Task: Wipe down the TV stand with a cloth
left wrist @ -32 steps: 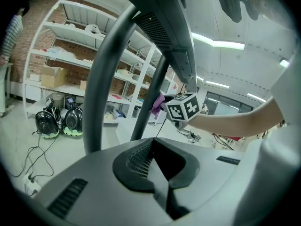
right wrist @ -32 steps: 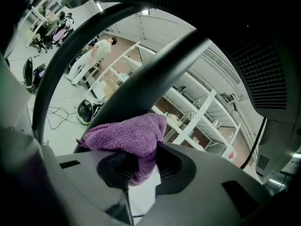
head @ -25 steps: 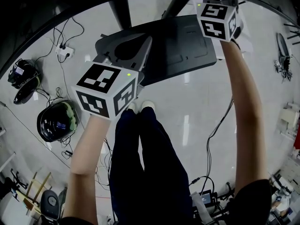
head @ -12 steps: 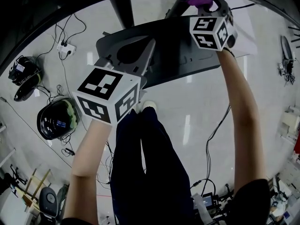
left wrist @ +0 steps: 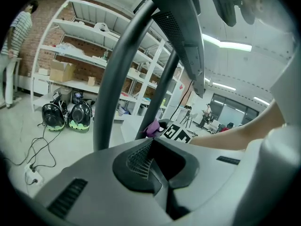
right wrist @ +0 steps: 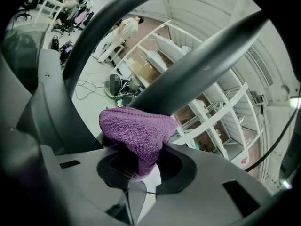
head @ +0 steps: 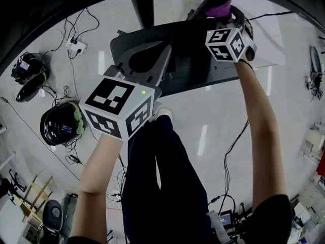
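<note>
**Wiping a TV stand, seen from above.** Right tool (right wrist: 134, 171) is clamped on a purple cloth (right wrist: 138, 131). The cloth is pressed against a slanted pole (right wrist: 197, 65) of the TV stand (head: 203, 65), at the far right. Left tool (left wrist: 152, 145) is held nearer, over the stand's left part, jaws together with nothing between them. The person's legs (head: 162, 177) stand at the stand's near edge. A helmet (head: 61, 127) lies on the floor (head: 213, 136) at left.

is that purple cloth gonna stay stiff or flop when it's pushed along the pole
Probably floppy: the purple cloth bunches and folds where the right tongs pinch it. Its fuzzy weave likely grips rather than slips on the pole. It looks light, so the free part may drag.
</note>
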Demonstrator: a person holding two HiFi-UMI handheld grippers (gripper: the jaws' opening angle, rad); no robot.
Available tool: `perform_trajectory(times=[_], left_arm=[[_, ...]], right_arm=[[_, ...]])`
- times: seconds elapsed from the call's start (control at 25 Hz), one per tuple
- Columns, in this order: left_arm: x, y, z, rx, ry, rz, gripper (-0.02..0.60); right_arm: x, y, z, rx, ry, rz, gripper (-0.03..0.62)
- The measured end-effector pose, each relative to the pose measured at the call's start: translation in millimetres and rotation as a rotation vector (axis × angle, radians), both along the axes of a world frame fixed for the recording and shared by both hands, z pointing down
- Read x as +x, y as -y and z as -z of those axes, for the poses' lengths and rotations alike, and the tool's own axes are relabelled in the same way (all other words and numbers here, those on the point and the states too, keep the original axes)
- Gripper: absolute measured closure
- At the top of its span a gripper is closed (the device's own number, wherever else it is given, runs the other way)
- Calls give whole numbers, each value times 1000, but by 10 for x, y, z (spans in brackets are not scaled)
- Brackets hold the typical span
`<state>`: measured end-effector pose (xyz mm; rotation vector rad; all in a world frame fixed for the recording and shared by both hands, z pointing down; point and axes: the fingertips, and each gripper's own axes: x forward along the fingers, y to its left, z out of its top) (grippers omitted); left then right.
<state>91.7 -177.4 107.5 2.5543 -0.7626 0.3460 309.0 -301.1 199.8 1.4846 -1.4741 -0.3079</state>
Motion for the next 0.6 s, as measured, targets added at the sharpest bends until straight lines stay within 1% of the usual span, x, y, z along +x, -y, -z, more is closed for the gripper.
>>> perform_trajectory(times=[0.12, 0.28, 0.36, 0.6], left_arm=[[-54, 6, -31, -4, 7, 8, 575], [-74, 28, -41, -9, 3, 22, 575], [-81, 27, -37, -7, 1, 22, 575], [-132, 8, -64, -7, 6, 21, 575]], right_arm=[[-24, -24, -143, -46, -46, 21, 496], [-71, -77, -382, -136, -103, 70, 496], [-87, -98, -446, -160, -124, 90, 496], [-112, -121, -463, -211, -98, 101, 496]])
